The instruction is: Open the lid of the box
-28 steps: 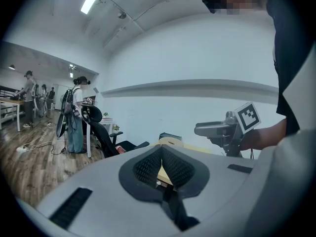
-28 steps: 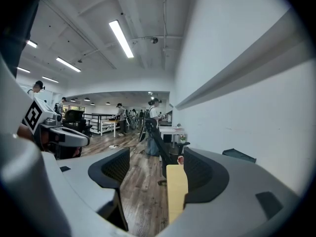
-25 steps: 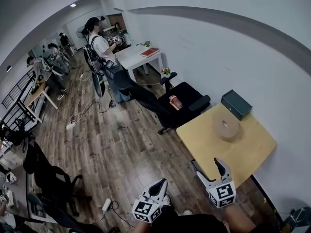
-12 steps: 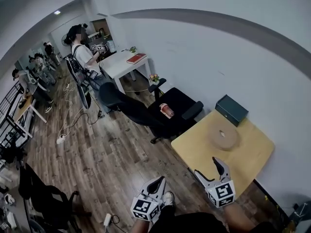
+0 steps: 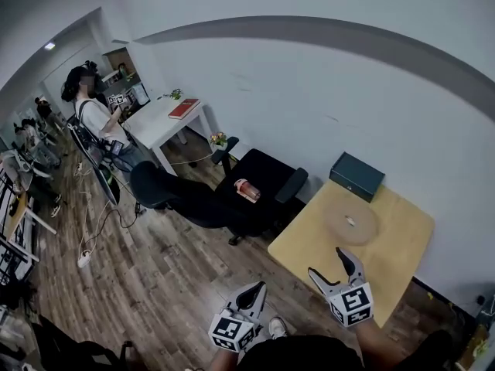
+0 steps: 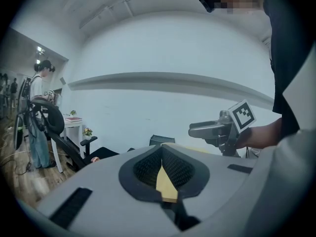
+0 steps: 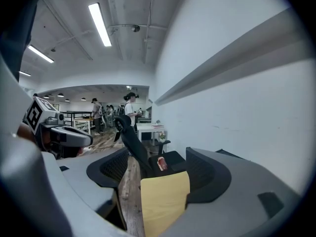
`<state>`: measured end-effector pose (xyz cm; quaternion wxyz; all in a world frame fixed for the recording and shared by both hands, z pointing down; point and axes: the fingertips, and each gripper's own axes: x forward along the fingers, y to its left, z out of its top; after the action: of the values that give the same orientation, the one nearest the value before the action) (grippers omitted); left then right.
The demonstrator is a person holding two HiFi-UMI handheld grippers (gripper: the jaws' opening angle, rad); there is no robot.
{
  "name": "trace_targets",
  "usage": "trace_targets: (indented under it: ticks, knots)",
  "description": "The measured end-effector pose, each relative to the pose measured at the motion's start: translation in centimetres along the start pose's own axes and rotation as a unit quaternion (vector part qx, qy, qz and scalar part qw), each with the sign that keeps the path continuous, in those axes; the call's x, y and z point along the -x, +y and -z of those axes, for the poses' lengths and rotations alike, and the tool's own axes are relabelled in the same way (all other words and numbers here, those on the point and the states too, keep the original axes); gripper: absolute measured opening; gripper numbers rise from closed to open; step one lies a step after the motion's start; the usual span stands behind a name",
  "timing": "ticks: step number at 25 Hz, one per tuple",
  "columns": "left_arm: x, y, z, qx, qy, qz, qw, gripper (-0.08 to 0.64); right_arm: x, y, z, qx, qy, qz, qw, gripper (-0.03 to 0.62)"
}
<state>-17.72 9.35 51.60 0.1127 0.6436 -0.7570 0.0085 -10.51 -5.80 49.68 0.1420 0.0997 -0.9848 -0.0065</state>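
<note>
The dark green box (image 5: 356,176) stands with its lid down at the far edge of the yellow table (image 5: 309,246), against the white wall. A round tan disc (image 5: 350,222) lies on the table in front of it. My right gripper (image 5: 328,263) hovers over the table's near edge, well short of the box, jaws wide open with nothing between them; in the right gripper view (image 7: 155,154) only table and floor show in the gap. My left gripper (image 5: 257,288) hangs over the floor left of the table, its tips together (image 6: 161,149). The left gripper view shows the box (image 6: 162,140) small and far.
A black office chair (image 5: 267,178) with a red and white can (image 5: 245,190) on its seat stands just left of the table. Farther back are a white table (image 5: 158,122) with a red book (image 5: 184,108) and a person (image 5: 93,114). Cables lie on the wooden floor (image 5: 155,269).
The head view has swung right and moved closer, so the table, box and chair have slid left in view. Both grippers keep about the same pose in front of me.
</note>
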Motion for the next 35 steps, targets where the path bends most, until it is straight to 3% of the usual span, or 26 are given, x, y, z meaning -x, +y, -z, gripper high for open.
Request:
trace_targets:
  ticks: [6,10,17,21,27,35]
  knots:
    - [-3.4,4.1,-0.2,-0.027,0.02,0.056,0.9979,0.02,-3.4,-1.6,0.0,-0.022,-0.001,0.049,0.999,0.373]
    - [-6.1,5.9,-0.8,-0.038,0.012,0.081,0.9959,0.02,-4.3,-2.8,0.5,-0.03,0.014,0.075,0.997,0.377]
    - [-11.1,4.2,1.1,-0.009,0.032,0.122,0.9919,0.02,-4.9,-7.2,2.7,-0.039,0.05,0.098,0.993,0.383]
    - [-14.2,3.5,1.0,-0.005,0.036,0.129,0.991,0.02,-5.7,-9.9,4.0,-0.039,0.072,0.096,0.992,0.383]
    - [-18.2,2.2,0.6,-0.002,0.048,0.146,0.9881,0.02,-8.0,-11.9,7.9,-0.033,0.136,0.049,0.989,0.404]
    - [-21.2,0.9,1.4,-0.011,0.06,0.157,0.9857,0.02,-10.1,-14.6,11.2,-0.026,0.188,0.023,0.982,0.411]
